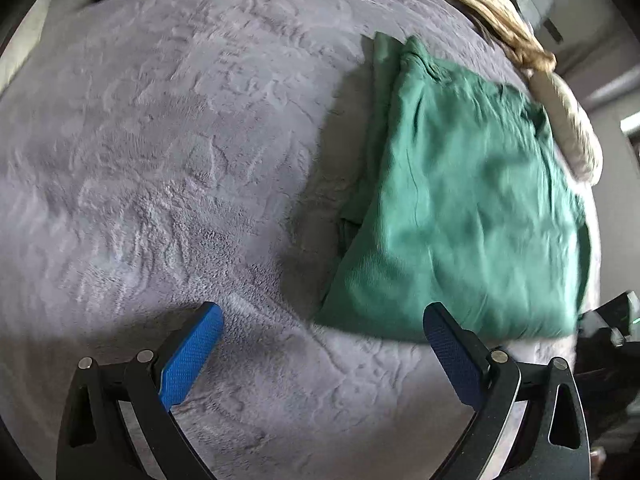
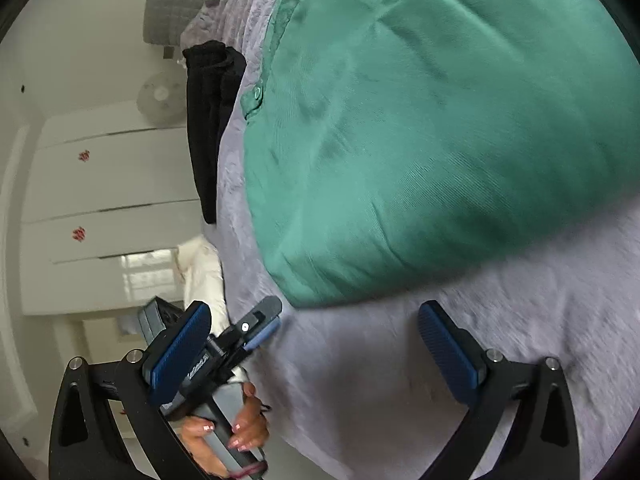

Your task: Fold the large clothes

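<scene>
A green garment (image 1: 460, 208) lies folded into a rough rectangle on the grey plush bed cover (image 1: 180, 140), at the right of the left wrist view. My left gripper (image 1: 320, 332) is open and empty, just in front of the garment's near edge. In the right wrist view the green garment (image 2: 420, 120) fills the upper right. My right gripper (image 2: 316, 332) is open and empty, a little short of its near edge. The left gripper (image 2: 256, 328) shows there too, in a hand at the bed's edge.
A tan garment (image 1: 500, 12) and a cream one (image 1: 572, 128) lie along the far right edge of the bed. A black garment (image 2: 212, 120) hangs over the bed's side. White drawers (image 2: 100, 200) and a fan (image 2: 160, 96) stand beyond the bed.
</scene>
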The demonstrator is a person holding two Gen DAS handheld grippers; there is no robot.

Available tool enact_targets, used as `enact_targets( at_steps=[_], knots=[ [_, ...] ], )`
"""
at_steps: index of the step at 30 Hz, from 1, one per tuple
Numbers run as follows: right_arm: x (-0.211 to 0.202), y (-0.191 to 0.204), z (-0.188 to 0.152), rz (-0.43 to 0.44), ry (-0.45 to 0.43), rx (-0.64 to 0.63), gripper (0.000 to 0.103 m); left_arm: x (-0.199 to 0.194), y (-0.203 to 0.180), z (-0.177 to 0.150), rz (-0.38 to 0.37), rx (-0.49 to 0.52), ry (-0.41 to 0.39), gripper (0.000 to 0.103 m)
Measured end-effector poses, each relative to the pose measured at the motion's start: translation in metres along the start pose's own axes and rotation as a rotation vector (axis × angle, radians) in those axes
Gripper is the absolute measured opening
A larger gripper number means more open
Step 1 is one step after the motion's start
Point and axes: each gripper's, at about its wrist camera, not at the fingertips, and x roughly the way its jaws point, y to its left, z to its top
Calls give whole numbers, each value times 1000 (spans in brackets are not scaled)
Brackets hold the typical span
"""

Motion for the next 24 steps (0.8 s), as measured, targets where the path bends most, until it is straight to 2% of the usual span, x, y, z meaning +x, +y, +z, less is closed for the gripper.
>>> enact_targets(
  at_steps=[9,11,12,13,14,15,17,18,19,20,21,24],
  knots=[
    [38,2,20,87,-18,55,103,2,9,12,-224,-145,25,101],
    [41,1,20,104,-22,81,99,3,11,17,-274,-165,26,101],
    [41,-1,19,114,-21,108,84,3,11,21,-306,-180,26,101],
    [42,-6,18,112,-18,138,60,2,16,24,-327,-189,27,101],
    [42,-11,16,105,-10,170,53,3,17,28,-343,-196,28,101],
    [44,-17,15,107,0,202,51,3,17,32,-346,-205,25,101],
    [44,-19,8,116,21,208,51,0,17,35,-332,-203,15,101],
    [41,-15,4,80,28,183,53,-1,14,37,-323,-189,9,101],
    [36,-12,1,36,22,160,70,-1,13,37,-311,-176,7,101],
    [28,-8,-3,-19,0,129,79,-1,11,37,-291,-158,11,101],
    [19,-5,-6,-35,-30,107,82,0,11,36,-278,-144,16,101],
    [-21,-5,-10,-119,-168,63,82,5,12,34,-228,-112,34,101]
  ],
)
